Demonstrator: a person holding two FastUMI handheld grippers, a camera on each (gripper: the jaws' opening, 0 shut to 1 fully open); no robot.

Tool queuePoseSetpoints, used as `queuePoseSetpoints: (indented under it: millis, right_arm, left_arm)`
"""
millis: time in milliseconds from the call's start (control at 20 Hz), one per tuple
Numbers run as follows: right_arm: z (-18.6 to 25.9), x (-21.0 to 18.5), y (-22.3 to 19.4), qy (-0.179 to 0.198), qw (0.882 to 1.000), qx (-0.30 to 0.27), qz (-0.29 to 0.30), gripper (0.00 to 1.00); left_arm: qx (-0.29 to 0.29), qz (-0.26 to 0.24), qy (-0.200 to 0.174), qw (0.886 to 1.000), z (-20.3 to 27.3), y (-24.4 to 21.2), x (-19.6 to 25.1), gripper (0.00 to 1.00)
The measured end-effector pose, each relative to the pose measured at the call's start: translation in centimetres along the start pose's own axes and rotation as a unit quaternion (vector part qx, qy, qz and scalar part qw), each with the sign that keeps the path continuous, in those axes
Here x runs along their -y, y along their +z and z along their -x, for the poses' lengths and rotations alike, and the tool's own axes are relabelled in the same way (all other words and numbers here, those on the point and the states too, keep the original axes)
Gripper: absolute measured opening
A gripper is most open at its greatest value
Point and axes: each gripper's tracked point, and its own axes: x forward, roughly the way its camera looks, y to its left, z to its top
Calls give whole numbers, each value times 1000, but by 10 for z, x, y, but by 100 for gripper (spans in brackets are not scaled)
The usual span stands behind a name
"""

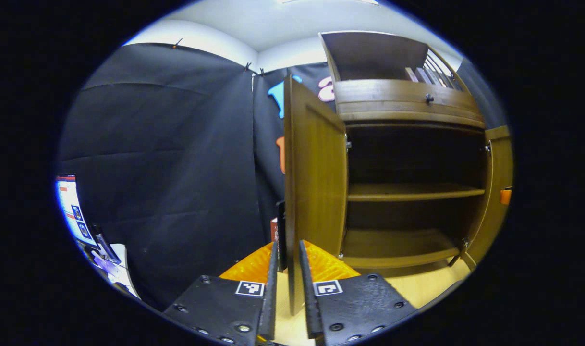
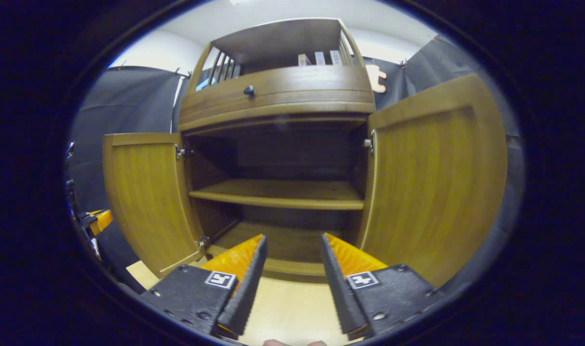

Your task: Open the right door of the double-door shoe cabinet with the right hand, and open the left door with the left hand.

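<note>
Left gripper view – left gripper (image 1: 288, 269) clamped on left door (image 1: 314, 178) edge, right gripper (image 2: 292, 269) apart.

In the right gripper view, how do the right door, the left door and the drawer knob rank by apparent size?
1. right door, though it is nearer the camera
2. left door
3. drawer knob

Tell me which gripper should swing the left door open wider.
Left. The left gripper has its jaws straddling the left door at its free edge, so it can likely just swing it. The right gripper sits open facing the middle shelf, holding nothing.
</note>
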Motion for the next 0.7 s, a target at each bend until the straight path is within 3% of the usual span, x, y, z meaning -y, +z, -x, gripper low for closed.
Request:
queuePoseSetpoints:
  millis: [100,150,200,250,300,350,400,450,550,600,700]
  right_arm:
    - [7,-2,17,1,1000,21,5,87]
    - [10,-3,26,3,999,32,7,90]
    - [14,-4,36,6,999,46,7,93]
    - [15,-5,43,9,998,56,8,88]
    - [16,-6,45,9,998,60,7,88]
    - [17,-8,48,12,998,62,5,88]
    - [19,-11,51,16,998,63,3,88]
    - [21,-13,55,21,998,67,0,88]
    - [21,-16,62,31,997,78,-1,88]
    - [20,-18,63,31,996,80,0,93]
    - [17,-25,62,42,996,78,-1,97]
  left_arm:
    - [17,-7,-13,1000,2,25,22,34]
    - [27,-10,-22,999,3,36,32,35]
    - [35,-3,-25,999,5,47,40,48]
    - [38,16,-38,998,8,52,50,44]
    - [43,35,-56,997,10,60,65,57]
    - [48,47,-69,995,14,68,78,37]
    - [54,53,-81,994,17,75,89,54]
    - [59,57,-91,992,21,85,97,57]
    - [63,62,-107,990,23,99,110,76]
    - [64,65,-113,989,25,103,114,86]
    - [66,62,-122,988,31,114,123,86]
